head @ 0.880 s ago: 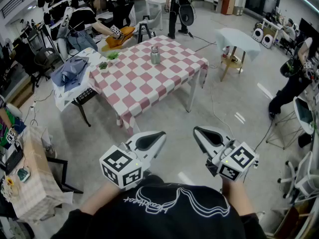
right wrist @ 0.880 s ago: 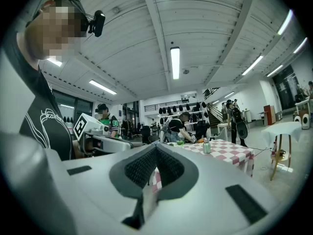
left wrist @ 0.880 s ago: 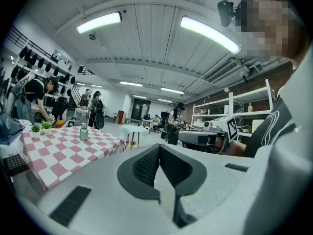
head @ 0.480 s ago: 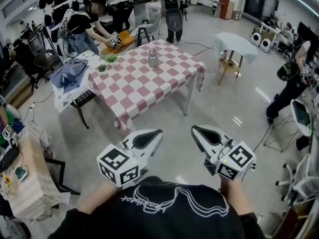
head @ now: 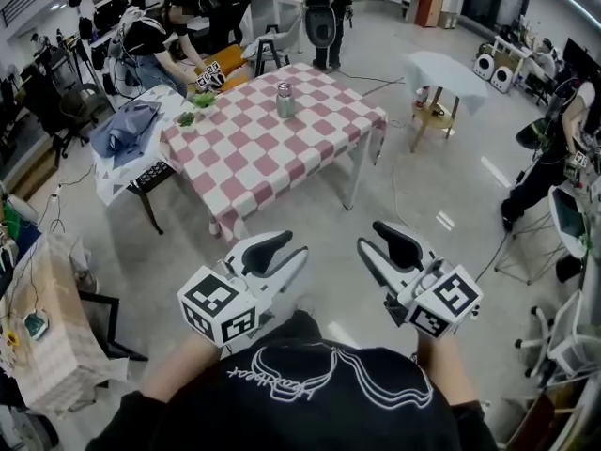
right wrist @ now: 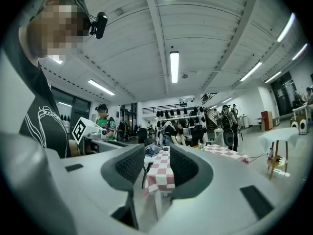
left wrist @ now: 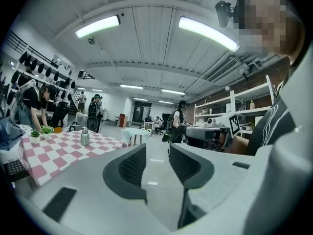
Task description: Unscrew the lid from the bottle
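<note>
The bottle [head: 285, 101] is a small, silvery metal cylinder standing upright on the table [head: 282, 172], which is covered with a red-and-white checked cloth. It sits toward the table's far corner, a little in from both edges that meet there and well apart from the near edge, with checked cloth showing all round its base. Its lid [head: 285, 87] is on top, narrower than the body and the same dull silver (too small here to tell how tightly it sits).
</note>
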`<state>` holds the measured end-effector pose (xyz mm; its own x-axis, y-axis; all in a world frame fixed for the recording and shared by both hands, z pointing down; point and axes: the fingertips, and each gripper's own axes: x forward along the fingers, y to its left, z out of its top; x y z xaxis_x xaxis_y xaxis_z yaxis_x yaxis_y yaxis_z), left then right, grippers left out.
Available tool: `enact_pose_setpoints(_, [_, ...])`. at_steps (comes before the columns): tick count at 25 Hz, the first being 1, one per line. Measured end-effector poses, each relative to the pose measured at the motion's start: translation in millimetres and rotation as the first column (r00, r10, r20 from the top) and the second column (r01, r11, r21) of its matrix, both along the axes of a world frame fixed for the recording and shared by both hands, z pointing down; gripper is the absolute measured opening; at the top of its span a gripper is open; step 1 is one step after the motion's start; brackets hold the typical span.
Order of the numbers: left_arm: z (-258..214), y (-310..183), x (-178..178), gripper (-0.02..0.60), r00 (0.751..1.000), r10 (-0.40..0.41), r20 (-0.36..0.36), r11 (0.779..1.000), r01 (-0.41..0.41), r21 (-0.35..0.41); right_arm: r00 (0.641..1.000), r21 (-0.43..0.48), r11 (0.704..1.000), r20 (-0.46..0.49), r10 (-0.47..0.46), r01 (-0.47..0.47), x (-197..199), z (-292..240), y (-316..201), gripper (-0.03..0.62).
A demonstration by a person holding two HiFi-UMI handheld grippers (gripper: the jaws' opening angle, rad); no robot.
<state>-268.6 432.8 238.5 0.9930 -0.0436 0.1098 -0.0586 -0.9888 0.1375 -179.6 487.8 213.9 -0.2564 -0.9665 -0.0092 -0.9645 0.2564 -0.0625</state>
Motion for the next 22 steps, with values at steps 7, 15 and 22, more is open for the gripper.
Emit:
enact_pose_setpoints(7, [23.6,-26.1,47.5,0.253,0.998,0.055,0.032,0.998,-0.055,0.008,1.000,-0.042,0.999,0.022,0.012,-0.011,40.3,15.8,-39.8,0.235])
enact_pose_setpoints(15, [58.5,-146.9,128.8,0.313,0.997,0.001,0.073,1.000,0.000,-0.018,0.996,-0.113,0.994,0.091,0.003,0.007,122.4,47.8,-148.2,0.276])
enact_pose_setpoints(22, [88.0,-267.8,200.9,0.342,0.993,-0.078,0.088,0.993,0.085,-0.084,0.994,-0.196,0.980,0.113,-0.001,0.023,198.5,71.7,-252.6,0.287])
